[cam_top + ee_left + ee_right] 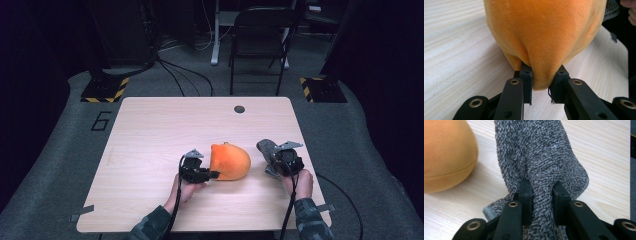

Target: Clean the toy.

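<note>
On the pale wooden desk a person works with a gripper in each hand, forearms coming in from six o'clock. The left gripper sits a little toward seven o'clock from the desk's centre and points toward three o'clock, straight into an orange plush cloth bunched into a rounded mound. In the left gripper view the jaws stand narrow and pinch a fold of the orange cloth at its lower edge, the fabric bulging up and out above the pads, its underside resting on the wood.

The right gripper is at about four o'clock on the desk, near the right edge, with the hand behind it toward six o'clock. It grips a grey terry cloth, which stands up in a lump at the gripper's eleven o'clock. In the right gripper view the jaws are drawn close on a thick pleat of the grey cloth; the looped fabric rises steeply between and beyond the pads, and a hemmed corner trails onto the desk at the lower left of the jaws.

The two cloths lie near each other but apart, a strip of bare wood between them, the orange one at the grey one's nine o'clock. A small dark round grommet sits in the desk toward one o'clock, well away from both.
</note>
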`<state>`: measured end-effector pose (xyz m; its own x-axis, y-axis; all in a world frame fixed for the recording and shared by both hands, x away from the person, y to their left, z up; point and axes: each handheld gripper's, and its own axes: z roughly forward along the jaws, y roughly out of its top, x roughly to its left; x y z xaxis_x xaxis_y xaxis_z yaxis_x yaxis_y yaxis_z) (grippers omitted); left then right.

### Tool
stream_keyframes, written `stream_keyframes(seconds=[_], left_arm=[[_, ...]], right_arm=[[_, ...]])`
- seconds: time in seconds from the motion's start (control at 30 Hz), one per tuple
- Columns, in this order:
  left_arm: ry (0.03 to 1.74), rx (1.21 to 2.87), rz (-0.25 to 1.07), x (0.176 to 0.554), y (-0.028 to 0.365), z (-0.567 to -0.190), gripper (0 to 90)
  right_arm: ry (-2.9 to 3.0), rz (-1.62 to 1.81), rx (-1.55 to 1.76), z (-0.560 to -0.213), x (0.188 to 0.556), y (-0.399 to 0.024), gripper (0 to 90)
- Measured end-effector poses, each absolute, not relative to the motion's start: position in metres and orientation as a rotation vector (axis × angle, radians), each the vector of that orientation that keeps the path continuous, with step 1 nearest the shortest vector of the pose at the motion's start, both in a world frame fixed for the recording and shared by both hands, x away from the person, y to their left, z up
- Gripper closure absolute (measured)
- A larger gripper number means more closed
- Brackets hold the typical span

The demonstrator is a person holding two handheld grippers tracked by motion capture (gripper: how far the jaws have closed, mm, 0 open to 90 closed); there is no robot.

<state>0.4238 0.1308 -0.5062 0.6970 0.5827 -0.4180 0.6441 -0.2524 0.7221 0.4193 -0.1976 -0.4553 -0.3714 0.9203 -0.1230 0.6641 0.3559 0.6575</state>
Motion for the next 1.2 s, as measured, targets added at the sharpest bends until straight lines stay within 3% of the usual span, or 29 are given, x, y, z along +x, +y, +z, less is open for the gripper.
stream_keyframes(seconds=[0.27,0.53,0.87,1.2], left_arm=[[0.938,1.941,-0.041,0.421,0.127,-0.506,73.3],[0.885,1.965,0.033,0.418,0.125,-0.507,72.9],[0.851,1.995,0.077,0.416,0.120,-0.506,73.1],[0.833,1.974,0.069,0.417,0.120,-0.507,72.9]], right_arm=[[2.180,0.928,1.196,-0.408,0.395,-0.144,73.9],[2.251,0.931,1.020,-0.410,0.383,-0.073,73.6],[2.234,0.862,0.951,-0.420,0.379,-0.069,74.0],[2.187,0.788,1.153,-0.443,0.405,-0.119,73.9]])
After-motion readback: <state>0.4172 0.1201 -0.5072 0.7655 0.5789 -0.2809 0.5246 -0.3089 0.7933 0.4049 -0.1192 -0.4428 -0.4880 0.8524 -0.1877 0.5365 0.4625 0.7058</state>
